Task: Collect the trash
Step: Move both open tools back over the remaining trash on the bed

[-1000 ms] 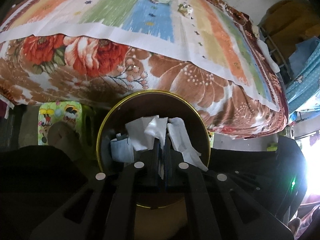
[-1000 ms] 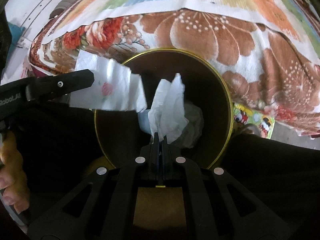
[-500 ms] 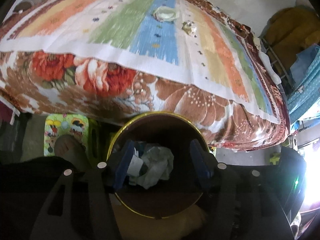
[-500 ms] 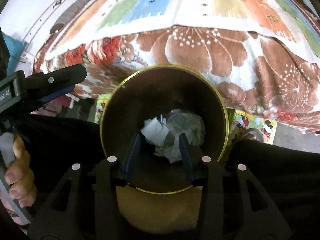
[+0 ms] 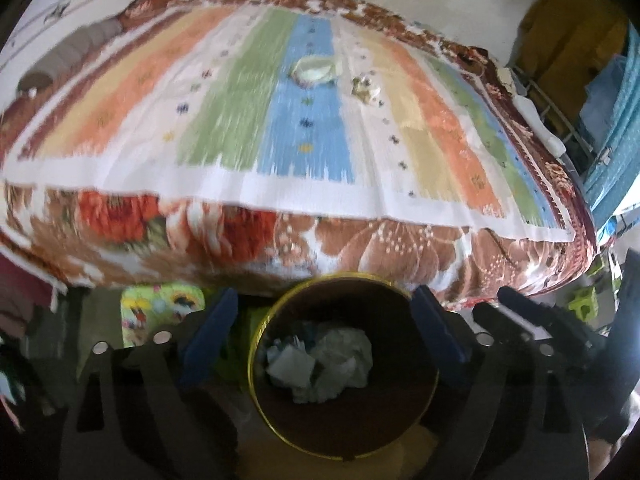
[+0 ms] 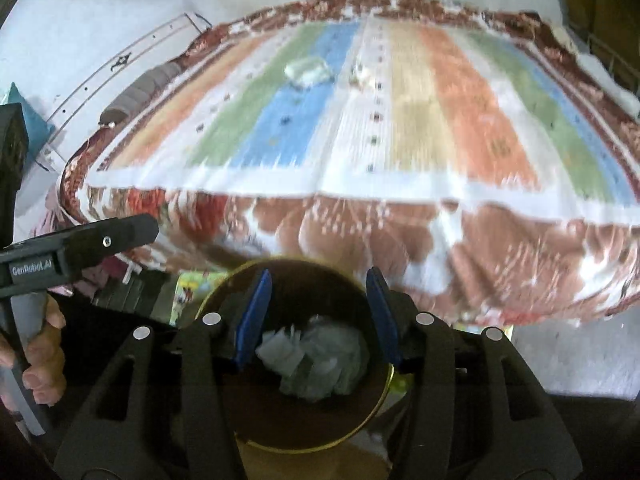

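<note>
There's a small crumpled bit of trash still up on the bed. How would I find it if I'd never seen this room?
Start at the striped sheet covering the bed, and follow its blue stripe towards the far end. A pale green wad sits on the blue; the small crumpled scrap lies just right of it, on the white stripe. It is the smaller, whiter, more wrinkled of the two.

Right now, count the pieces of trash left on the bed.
2: a pale crumpled wrapper on the blue stripe, and a smaller crumpled scrap just right of it on the white stripe. Blur may hide smaller bits.
</note>
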{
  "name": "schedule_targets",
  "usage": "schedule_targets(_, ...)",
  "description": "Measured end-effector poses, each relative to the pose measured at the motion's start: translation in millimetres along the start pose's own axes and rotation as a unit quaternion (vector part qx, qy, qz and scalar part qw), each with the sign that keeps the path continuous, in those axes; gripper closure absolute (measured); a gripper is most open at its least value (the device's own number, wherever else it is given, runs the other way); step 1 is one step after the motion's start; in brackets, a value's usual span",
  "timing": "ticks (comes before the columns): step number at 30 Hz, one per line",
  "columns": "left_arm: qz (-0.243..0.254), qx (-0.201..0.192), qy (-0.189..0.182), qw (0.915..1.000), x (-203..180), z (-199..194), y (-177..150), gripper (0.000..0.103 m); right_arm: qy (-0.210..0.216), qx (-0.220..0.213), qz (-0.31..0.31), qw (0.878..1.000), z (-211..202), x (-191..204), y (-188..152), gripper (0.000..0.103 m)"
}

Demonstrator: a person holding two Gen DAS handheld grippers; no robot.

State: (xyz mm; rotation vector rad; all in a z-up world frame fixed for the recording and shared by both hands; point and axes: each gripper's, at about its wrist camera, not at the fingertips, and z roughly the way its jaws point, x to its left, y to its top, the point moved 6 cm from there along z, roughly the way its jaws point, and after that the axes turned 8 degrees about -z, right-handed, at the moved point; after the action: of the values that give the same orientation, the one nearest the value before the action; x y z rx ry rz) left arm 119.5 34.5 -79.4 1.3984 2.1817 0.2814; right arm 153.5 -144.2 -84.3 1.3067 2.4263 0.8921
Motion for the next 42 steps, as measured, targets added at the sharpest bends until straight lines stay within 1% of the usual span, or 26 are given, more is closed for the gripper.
schedule_targets(1,0.007,-0.008,0.000,0.9999,-2,-2,4,0.010,-0.003,-0.007,-0.006,1.000,-2,-1,5,0.047)
schedule_targets(2,0.015,-0.017,0.000,0.9997,-3,-4,8,0.008,-0.005,-0.012,-0.010,1.000,-3,-1,8,0.044)
schedule_targets(3,0.019,-0.025,0.000,0.9995,-5,-6,12,0.007,-0.006,-0.018,-0.015,1.000,-4,-2,12,0.040)
schedule_targets(5,0.028,-0.041,-0.001,0.9988,-7,-9,21,0.006,-0.005,-0.024,-0.021,0.999,-4,-5,19,0.036)
schedule_targets(6,0.033,-0.045,0.004,0.9984,-8,-9,24,0.006,-0.007,-0.026,-0.023,0.999,-5,-6,21,0.031)
schedule_targets(8,0.045,-0.046,0.028,0.9975,-6,-4,33,0.006,-0.028,-0.046,-0.034,0.998,-8,-7,31,0.023)
schedule_targets(9,0.047,-0.046,0.037,0.9972,-5,-1,39,0.006,-0.032,-0.054,-0.038,0.997,-10,-7,35,0.017)
schedule_targets(10,0.046,-0.046,0.038,0.9972,-3,0,43,0.006,-0.032,-0.062,-0.041,0.997,-11,-7,41,0.014)
schedule_targets(13,0.028,-0.045,0.026,0.9983,3,5,60,0.006,-0.031,-0.069,-0.043,0.996,-9,-10,54,0.011)
schedule_targets(17,0.003,-0.040,0.011,0.9991,7,14,83,0.006,-0.026,-0.072,-0.037,0.996,-4,-16,68,0.009)
schedule_targets(19,0.003,-0.042,0.007,0.9991,4,19,94,0.006,-0.025,-0.075,-0.041,0.996,0,-18,77,0.009)
schedule_targets(21,0.010,-0.048,0.015,0.9987,1,24,102,0.006,-0.029,-0.074,-0.047,0.996,4,-17,83,0.009)
schedule_targets(25,0.035,-0.065,0.044,0.9963,-5,36,119,0.006,-0.025,-0.072,-0.037,0.996,14,-25,97,0.009)
schedule_targets(27,0.033,-0.067,0.048,0.9961,-3,41,126,0.006,-0.021,-0.071,-0.029,0.997,19,-29,106,0.009)
schedule_targets(29,0.015,-0.062,0.037,0.9973,0,48,133,0.006,-0.022,-0.073,-0.024,0.997,25,-34,113,0.009)
schedule_targets(30,-0.011,-0.061,0.028,0.9977,5,50,138,0.006,-0.022,-0.073,-0.025,0.997,27,-35,117,0.009)
schedule_targets(32,-0.036,-0.051,0.019,0.9978,10,56,143,0.006,-0.024,-0.072,-0.031,0.997,34,-36,124,0.009)
schedule_targets(34,-0.038,-0.050,0.015,0.9979,10,61,148,0.006,-0.026,-0.071,-0.037,0.996,40,-37,131,0.009)
schedule_targets(38,-0.029,-0.058,0.018,0.9977,8,73,160,0.006,-0.031,-0.072,-0.044,0.996,55,-41,145,0.009)
schedule_targets(42,-0.028,-0.049,0.014,0.9983,8,91,171,0.007,-0.041,-0.072,-0.054,0.995,69,-45,156,0.009)
